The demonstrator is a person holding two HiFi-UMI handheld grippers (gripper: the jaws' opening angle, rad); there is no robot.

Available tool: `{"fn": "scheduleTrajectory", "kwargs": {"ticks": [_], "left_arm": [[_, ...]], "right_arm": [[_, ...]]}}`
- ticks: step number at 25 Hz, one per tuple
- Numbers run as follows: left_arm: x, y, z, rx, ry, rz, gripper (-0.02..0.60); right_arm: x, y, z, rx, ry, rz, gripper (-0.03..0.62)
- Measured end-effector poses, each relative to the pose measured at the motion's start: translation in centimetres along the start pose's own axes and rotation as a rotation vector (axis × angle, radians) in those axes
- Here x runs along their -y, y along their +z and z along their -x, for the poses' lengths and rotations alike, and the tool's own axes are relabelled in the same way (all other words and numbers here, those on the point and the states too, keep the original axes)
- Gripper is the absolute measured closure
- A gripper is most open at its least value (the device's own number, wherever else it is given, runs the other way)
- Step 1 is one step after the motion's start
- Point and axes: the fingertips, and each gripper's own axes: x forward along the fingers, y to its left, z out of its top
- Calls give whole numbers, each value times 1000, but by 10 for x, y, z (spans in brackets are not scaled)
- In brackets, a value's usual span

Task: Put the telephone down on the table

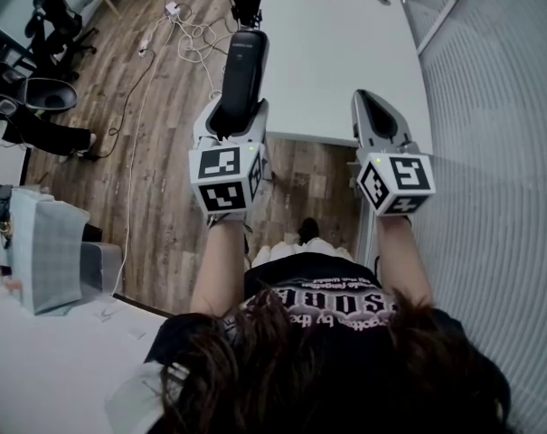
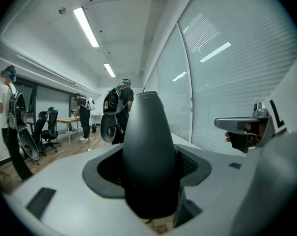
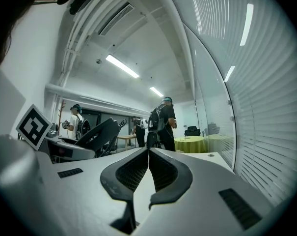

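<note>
The left gripper [image 1: 234, 116] pinches the lower end of the black telephone [image 1: 242, 66] between its jaws, holding it in the air beside the white table [image 1: 336, 52] (over the wood floor [image 1: 155, 134]), while the right gripper [image 1: 372, 107] has its jaws pressed together on nothing.

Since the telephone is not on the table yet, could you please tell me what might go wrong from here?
The telephone seems to hang over the floor, left of the table; letting go now would likely drop it. The left gripper holds only its near end, so it may tip or slip when it touches down.
</note>
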Motion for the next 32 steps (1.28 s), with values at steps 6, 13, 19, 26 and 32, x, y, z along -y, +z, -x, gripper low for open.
{"fn": "scheduleTrajectory", "kwargs": {"ticks": [6, 13, 19, 26, 32], "left_arm": [[-1, -8, -30, -38, 29, 8, 310], [-9, -20, -48, -78, 72, 9, 310], [-12, -35, -62, -122, 102, 22, 310], [-22, -41, -76, -141, 112, 15, 310], [-35, -47, -94, -166, 93, 10, 310]], "right_arm": [[23, -3, -28, -8, 17, -6, 563], [30, -9, -50, -24, 64, -1, 563], [40, -16, -65, -39, 93, -8, 563], [37, -27, -86, -68, 110, -21, 563], [31, -38, -111, -88, 114, -18, 563]]}}
